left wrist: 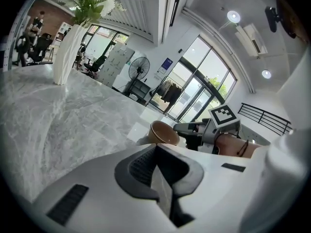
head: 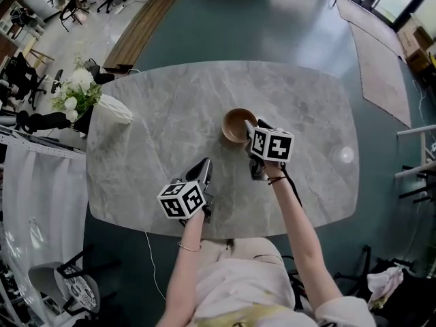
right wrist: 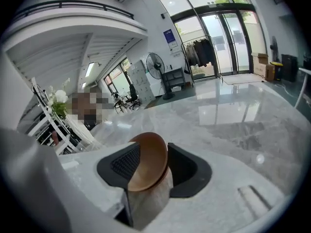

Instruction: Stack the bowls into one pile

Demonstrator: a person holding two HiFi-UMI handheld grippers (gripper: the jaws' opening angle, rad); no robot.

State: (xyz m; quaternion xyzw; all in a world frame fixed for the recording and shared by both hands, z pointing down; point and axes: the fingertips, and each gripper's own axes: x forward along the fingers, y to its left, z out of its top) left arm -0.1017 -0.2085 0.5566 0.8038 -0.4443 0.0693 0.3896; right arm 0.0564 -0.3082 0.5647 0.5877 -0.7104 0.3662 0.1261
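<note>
A brown bowl (head: 237, 122) stands on the grey marble table (head: 170, 114), past its middle; I cannot tell whether others are nested in it. My right gripper (head: 251, 132) is at the bowl's right rim. In the right gripper view the bowl (right wrist: 148, 161) rises between the jaws, which stand wide and open, and the ribbed left pad (right wrist: 121, 163) shows bare beside it. My left gripper (head: 204, 167) hovers nearer the table's front edge, left of the bowl and apart from it, open by a narrow gap (left wrist: 158, 154) with nothing in it. From there I see the bowl (left wrist: 163, 132) and the right gripper (left wrist: 181, 128).
A white vase with flowers (head: 112, 107) lies near the table's left edge and shows upright at the far left in the left gripper view (left wrist: 65, 57). A wooden bench (head: 139, 29) stands on the floor beyond the table. The person's lap is at the front edge.
</note>
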